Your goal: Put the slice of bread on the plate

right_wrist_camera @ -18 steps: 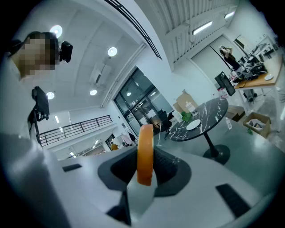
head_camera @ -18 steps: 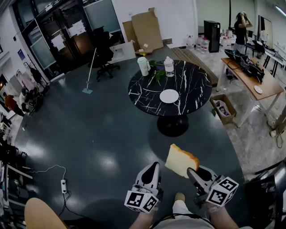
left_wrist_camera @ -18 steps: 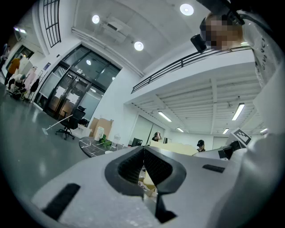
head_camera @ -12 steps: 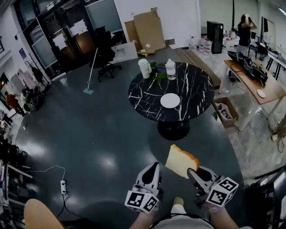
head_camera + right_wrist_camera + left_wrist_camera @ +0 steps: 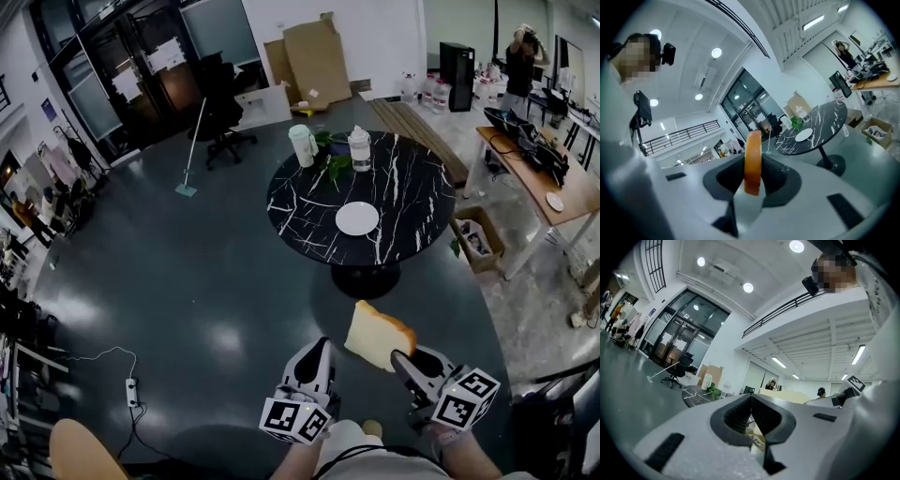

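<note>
The right hand-held gripper [image 5: 401, 358] is clamped on the slice of bread [image 5: 380, 336], gripping its lower corner between the pads. The slice stands on edge and rises out of the jaws up and toward the left hand-held gripper [image 5: 314, 364]. In the right gripper view only its brown crust edge [image 5: 753, 159] faces the camera, so its broad faces look out to either side.

The plate [image 5: 357, 218] lies straight ahead of the right hand-held gripper and well apart from it, with a stretch of dark floor [image 5: 216, 281] between. It sits on the round black surface [image 5: 300, 206], just past the middle toward the near edge and a little toward the right edge. It is empty, and in the right gripper view it [image 5: 803, 135] shows just to the right of the slice. A cup [image 5: 302, 143], a bottle [image 5: 359, 148] and some leaves [image 5: 333, 161] keep to the far edge, away from the plate.

The left hand-held gripper has its jaws brought together on nothing and hangs level beside the right. Both are about equally far from the plate, but the right one carries the slice, so the move is its own. I judge the step to be the carry forward to the near edge. The slice will likely need tipping over, since it stands on edge and the plate lies flat.
</note>
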{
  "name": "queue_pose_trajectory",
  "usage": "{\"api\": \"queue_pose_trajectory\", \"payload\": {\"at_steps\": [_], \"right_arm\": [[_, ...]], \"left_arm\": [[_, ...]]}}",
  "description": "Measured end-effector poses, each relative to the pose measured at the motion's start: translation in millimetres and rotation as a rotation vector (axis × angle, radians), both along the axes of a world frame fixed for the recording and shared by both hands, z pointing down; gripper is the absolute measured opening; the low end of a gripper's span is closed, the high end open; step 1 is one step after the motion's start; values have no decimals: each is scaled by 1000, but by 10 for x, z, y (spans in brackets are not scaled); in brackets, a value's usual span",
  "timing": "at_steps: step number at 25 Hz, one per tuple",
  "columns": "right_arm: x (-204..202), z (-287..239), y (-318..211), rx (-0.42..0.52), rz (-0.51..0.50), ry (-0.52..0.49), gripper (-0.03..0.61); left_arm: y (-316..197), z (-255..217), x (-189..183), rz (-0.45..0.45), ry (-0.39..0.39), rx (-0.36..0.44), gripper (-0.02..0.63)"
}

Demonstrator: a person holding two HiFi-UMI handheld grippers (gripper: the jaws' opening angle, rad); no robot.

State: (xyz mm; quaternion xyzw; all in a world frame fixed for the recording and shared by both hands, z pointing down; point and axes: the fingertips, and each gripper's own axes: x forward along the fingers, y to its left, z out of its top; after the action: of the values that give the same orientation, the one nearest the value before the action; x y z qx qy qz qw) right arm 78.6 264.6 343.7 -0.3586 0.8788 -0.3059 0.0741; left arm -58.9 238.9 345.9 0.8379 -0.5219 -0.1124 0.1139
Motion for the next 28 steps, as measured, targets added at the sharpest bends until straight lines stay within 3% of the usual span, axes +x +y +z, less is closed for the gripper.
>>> {"api": "queue_pose_trajectory", "payload": {"at_steps": [10,28], "right_arm": [[-36,147,-423,-22,-2,-2,87],[-276,333,-2041,-85,20,4,87]], "left_arm": [[-455,124,39,13,1,-8,8],[-2147,304,-71,76,-5,-59,8]]}}
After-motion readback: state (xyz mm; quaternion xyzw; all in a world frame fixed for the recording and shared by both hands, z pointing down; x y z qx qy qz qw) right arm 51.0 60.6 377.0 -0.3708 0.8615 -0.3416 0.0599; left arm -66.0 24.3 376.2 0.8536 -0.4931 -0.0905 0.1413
